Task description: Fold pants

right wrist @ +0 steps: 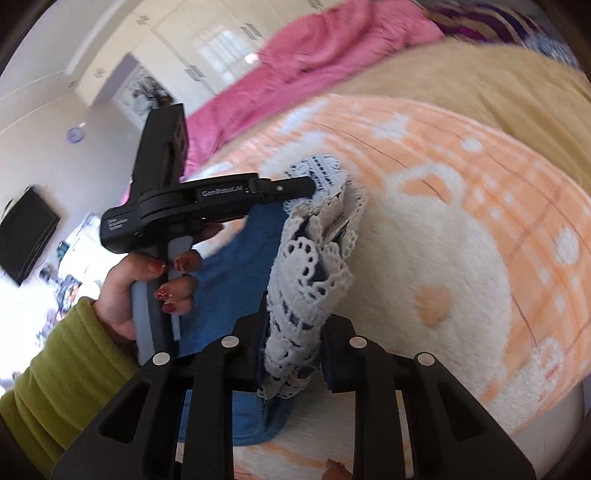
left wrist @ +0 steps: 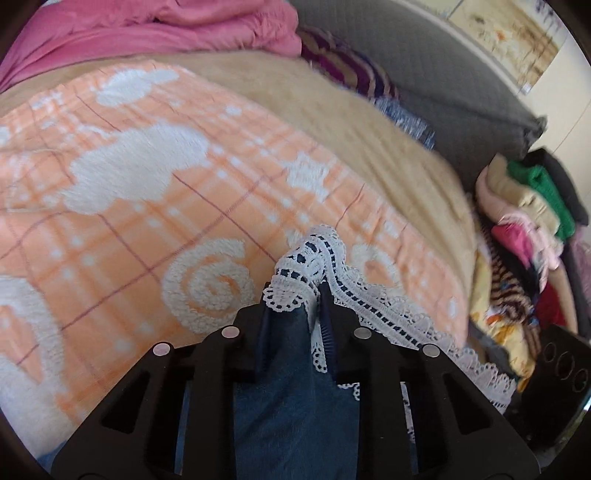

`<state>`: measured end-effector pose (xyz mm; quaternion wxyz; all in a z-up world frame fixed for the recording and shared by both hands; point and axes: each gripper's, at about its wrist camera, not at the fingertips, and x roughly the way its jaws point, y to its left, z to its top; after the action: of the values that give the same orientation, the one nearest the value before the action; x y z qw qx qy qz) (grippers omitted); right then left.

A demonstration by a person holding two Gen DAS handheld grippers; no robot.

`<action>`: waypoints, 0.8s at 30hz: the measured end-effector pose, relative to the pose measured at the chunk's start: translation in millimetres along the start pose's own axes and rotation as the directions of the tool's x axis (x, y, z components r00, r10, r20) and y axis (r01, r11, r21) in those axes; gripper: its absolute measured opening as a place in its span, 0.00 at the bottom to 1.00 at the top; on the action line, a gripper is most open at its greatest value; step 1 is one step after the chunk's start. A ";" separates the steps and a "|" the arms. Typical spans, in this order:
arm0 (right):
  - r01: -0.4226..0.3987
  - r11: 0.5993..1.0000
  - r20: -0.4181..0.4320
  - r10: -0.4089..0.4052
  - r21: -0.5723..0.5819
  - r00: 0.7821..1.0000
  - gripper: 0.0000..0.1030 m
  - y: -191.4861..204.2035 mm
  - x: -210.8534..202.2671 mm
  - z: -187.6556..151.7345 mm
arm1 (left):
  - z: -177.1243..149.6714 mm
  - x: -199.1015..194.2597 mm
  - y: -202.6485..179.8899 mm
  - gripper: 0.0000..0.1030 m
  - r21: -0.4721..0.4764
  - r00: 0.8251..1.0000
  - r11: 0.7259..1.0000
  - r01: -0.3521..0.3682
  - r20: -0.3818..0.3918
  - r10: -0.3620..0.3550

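Above one orange blanket [left wrist: 147, 206], two tongs [left wrist: 295, 314] [right wrist: 291, 339] each pinch one lace-hemmed pants [left wrist: 295, 387].

There is one pair of blue pants [left wrist: 295, 402] with white lace [left wrist: 314, 258], two black claws [left wrist: 295, 314] [right wrist: 295, 343], one orange blanket [left wrist: 147, 206], one pink blanket [left wrist: 147, 33].

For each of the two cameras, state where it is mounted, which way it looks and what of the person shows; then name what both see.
Left wrist: sits on the left tongs, looking along them across the orange blanket toward a clothes pile; shut on the pants; no body visible.
Right wrist: sits on the right tongs, shut on the pants' lace hem, looking toward the left tongs and left hand.
Shared: pants, orange blanket, pink blanket.
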<state>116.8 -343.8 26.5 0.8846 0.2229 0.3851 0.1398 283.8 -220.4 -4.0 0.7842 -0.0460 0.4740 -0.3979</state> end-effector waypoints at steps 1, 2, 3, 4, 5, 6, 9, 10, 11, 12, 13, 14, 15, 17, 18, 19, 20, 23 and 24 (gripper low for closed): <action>-0.014 1.000 0.009 0.015 -0.026 1.000 0.21 7.4 -0.1 0.1 | -0.9 -10.7 2.1 0.16 -0.009 1.000 1.000 0.007 0.021 -0.007; -0.035 0.998 0.015 0.035 -0.053 0.999 0.21 15.0 0.3 0.1 | -2.2 -22.3 4.9 0.15 -0.019 0.999 1.000 0.014 0.042 -0.014; -0.058 0.995 0.018 0.060 -0.084 0.998 0.21 24.3 1.5 -0.5 | -4.0 -33.7 7.9 0.15 -0.029 0.998 0.999 0.019 0.062 -0.017; -0.079 0.990 0.020 0.081 -0.115 0.996 0.21 32.8 2.5 -1.7 | -6.0 -42.8 10.0 0.15 -0.039 0.997 0.999 0.021 0.078 -0.017; -0.098 0.985 0.021 0.102 -0.145 0.995 0.21 40.9 3.4 -2.8 | -9.6 -55.8 15.0 0.16 -0.053 0.995 0.998 0.030 0.100 -0.024; -0.118 0.976 0.019 0.124 -0.181 0.992 0.21 50.8 5.6 -3.9 | -13.6 -66.4 19.3 0.16 -0.065 0.993 0.997 0.039 0.114 -0.031; -0.167 0.945 -0.011 0.171 -0.281 0.985 0.21 77.0 13.6 -9.9 | -27.8 -90.4 34.5 0.16 -0.104 0.990 0.994 0.040 0.139 -0.026; -0.170 0.936 -0.026 0.170 -0.308 0.985 0.21 85.0 18.0 -11.9 | -33.4 -95.9 40.5 0.17 -0.125 0.990 0.991 0.038 0.142 -0.020; -0.173 0.928 -0.042 0.169 -0.329 0.985 0.21 92.0 22.0 -14.2 | -40.5 -100.9 48.2 0.18 -0.154 0.989 0.987 0.038 0.144 -0.016; -0.182 0.916 -0.067 0.169 -0.358 0.983 0.21 100.1 28.6 -18.0 | -47.9 -106.0 56.0 0.19 -0.186 0.989 0.982 0.030 0.147 -0.002; -0.178 0.905 -0.088 0.156 -0.387 0.984 0.21 108.0 35.4 -22.3 | -54.2 -111.0 62.9 0.20 -0.216 0.988 0.976 0.026 0.151 0.008; -0.171 0.891 -0.113 0.135 -0.420 0.984 0.21 115.9 43.2 -27.2 | -61.8 -116.0 71.0 0.20 -0.248 0.988 0.968 0.018 0.152 0.021; -0.160 0.879 -0.129 0.113 -0.449 0.985 0.21 121.7 48.7 -30.8 | -67.6 -120.2 77.7 0.22 -0.280 0.988 0.960 0.000 0.149 0.044; -0.131 0.842 -0.149 0.061 -0.523 0.987 0.21 136.1 59.2 -43.5 | -80.7 -132.3 90.7 0.24 -0.338 0.987 0.941 -0.010 0.149 0.064; -0.113 0.812 -0.151 0.030 -0.572 0.988 0.21 144.5 65.4 -50.1 | -85.9 -139.7 94.8 0.30 -0.361 0.984 0.932 -0.017 0.161 0.080; -0.093 0.779 -0.147 0.001 -0.620 0.989 0.21 151.3 70.0 -56.2 | -91.8 -149.5 100.2 0.36 -0.391 0.979 0.920 -0.015 0.183 0.094; -0.083 0.736 -0.147 -0.023 -0.672 0.989 0.22 159.2 74.5 -64.0 | -97.6 -159.0 106.2 0.48 -0.429 0.974 0.903 -0.008 0.201 0.104; -0.105 0.653 -0.174 -0.041 -0.750 0.984 0.23 173.5 78.7 -88.5 | -118.3 -183.9 117.6 0.58 -0.508 0.958 0.858 0.072 0.273 0.081; -0.118 0.639 -0.189 -0.044 -0.760 0.981 0.23 176.0 82.0 -93.1 | -123.4 -188.7 119.2 0.60 -0.516 0.956 0.854 0.074 0.279 0.086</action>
<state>88.7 -131.1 7.9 0.8512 -0.1802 0.3671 0.3289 212.5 24.1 8.3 0.8048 -0.3133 0.4428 -0.2410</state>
